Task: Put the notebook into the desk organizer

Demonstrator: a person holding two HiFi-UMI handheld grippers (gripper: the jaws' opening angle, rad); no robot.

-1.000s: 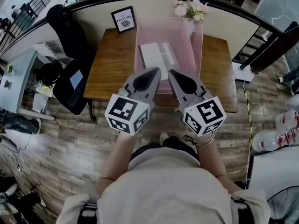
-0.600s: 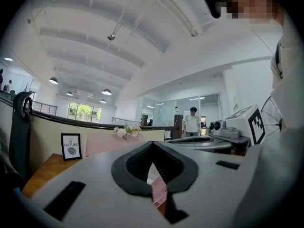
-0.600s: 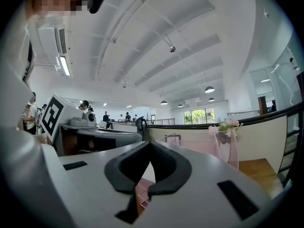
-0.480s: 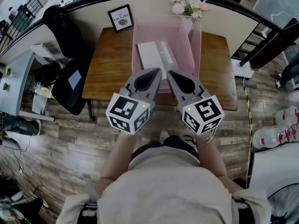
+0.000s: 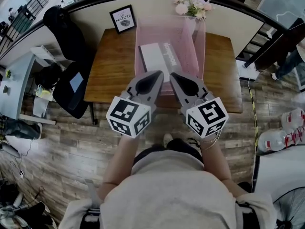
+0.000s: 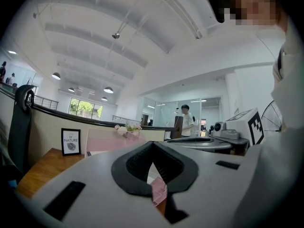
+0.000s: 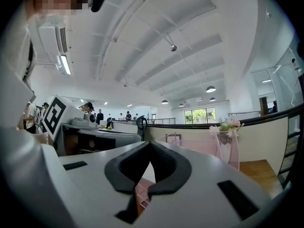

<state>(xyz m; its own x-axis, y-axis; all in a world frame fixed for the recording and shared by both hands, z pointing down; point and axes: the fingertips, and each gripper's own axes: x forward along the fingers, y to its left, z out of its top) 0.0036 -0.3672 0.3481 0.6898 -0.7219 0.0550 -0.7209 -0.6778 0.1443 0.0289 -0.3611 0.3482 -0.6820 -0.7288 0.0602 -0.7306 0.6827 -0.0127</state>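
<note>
Left tongs [image 5: 159, 72] and right tongs [image 5: 173, 74] are clenched, empty. The notebook [image 5: 155, 56] lies flat inside the organizer [image 5: 190, 44] on the bench [image 5: 112, 68]. It is probably light, thin and fairly stiff; pinch its near edge.

Right gripper [image 7: 150, 145]: grey jaws, black pads closed tip to tip, nothing between them.
Desk organizer [image 7: 202, 148]: pink, translucent, beyond the jaws, standing on a wooden table [image 7: 260, 169].
Flowers [image 7: 228, 126]: pink and white, above the organizer's right edge.
Background: people [image 7: 99, 116] standing far off; pendant lamps [image 7: 210, 89] overhead.
</note>
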